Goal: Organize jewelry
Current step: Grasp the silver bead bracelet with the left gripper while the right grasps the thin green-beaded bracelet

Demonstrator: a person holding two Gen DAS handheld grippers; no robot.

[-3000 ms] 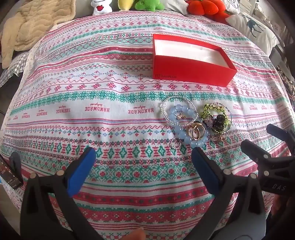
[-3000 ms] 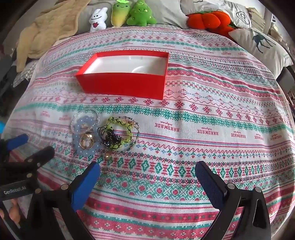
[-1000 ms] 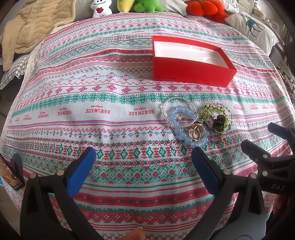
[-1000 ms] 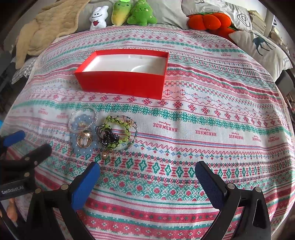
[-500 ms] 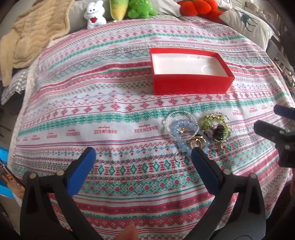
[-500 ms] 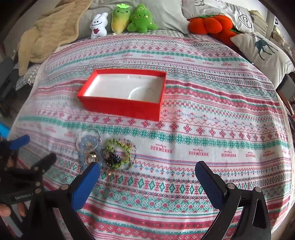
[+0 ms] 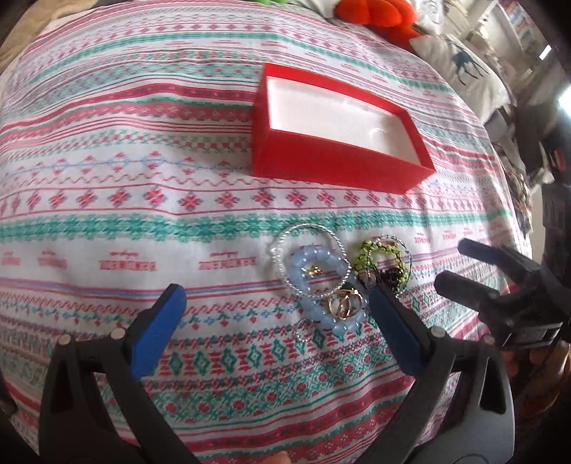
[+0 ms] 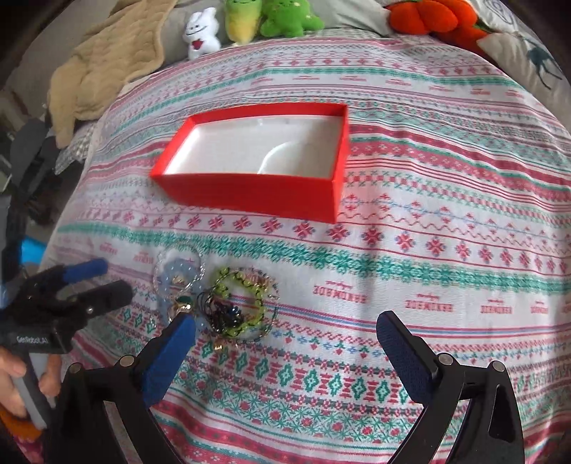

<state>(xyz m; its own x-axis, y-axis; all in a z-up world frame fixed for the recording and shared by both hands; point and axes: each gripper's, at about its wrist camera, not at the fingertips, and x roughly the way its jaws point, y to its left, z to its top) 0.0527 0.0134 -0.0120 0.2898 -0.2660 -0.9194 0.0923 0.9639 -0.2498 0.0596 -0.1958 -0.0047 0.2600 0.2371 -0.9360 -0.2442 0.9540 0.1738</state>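
A pile of jewelry lies on the patterned bedspread: a light blue bead bracelet (image 7: pixel 323 266) (image 8: pixel 178 276), a thin silver bangle (image 7: pixel 308 228), gold rings (image 7: pixel 344 303) and a green and black bead bracelet (image 7: pixel 383 257) (image 8: pixel 237 296). An open red box (image 7: pixel 339 164) (image 8: pixel 257 192) with a white inside stands behind the pile. My left gripper (image 7: pixel 274 314) (image 8: pixel 103 276) is open and empty, just in front of the pile. My right gripper (image 8: pixel 285 339) (image 7: pixel 453 262) is open and empty, its left finger close to the pile.
Plush toys (image 8: pixel 249 21) and an orange plush (image 8: pixel 428 16) sit at the bed's far edge. A beige blanket (image 8: pixel 103 67) lies at the far left. A deer-print pillow (image 7: pixel 464 64) is at the far right.
Both grippers have moved in toward the jewelry pile, which now looks larger and closer. Both stay open and empty. The jewelry and the box have not moved.
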